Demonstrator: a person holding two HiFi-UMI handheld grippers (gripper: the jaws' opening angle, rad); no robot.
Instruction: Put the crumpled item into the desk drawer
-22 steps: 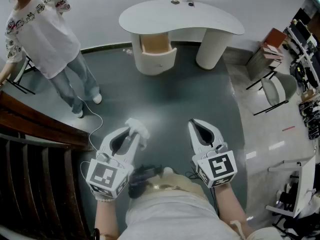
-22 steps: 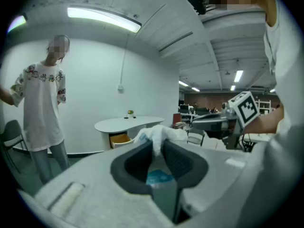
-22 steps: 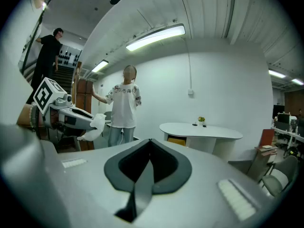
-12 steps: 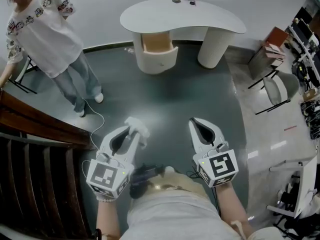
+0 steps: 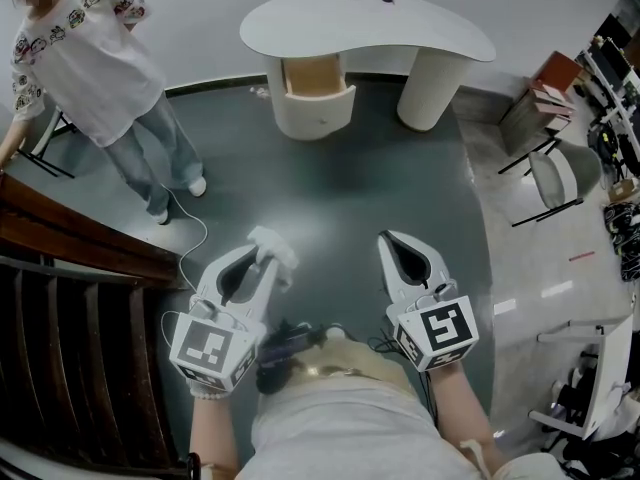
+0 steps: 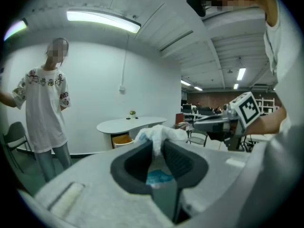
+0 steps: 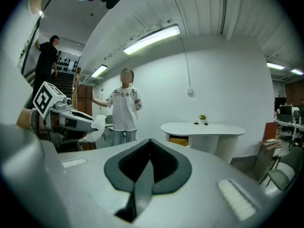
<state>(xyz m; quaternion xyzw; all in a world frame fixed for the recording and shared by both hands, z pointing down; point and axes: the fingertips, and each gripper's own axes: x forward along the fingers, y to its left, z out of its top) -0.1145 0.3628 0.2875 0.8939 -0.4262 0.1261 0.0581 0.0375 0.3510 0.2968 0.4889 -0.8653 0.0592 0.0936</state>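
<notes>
Wad of crumpled white material is sitting pinched in the jaws of the left gripper, which a person is holding out over the dark floor, well apart from the white table. The table's drawer is standing open. The right gripper is hovering alongside, jaws pressed together on nothing. A bystander is standing at left.

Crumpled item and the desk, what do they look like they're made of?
The crumpled item: probably tissue or thin paper, white, matte, with soft irregular folds. The desk: smooth matte white, likely painted board; its open drawer shows tan, wood-like inside.
</notes>
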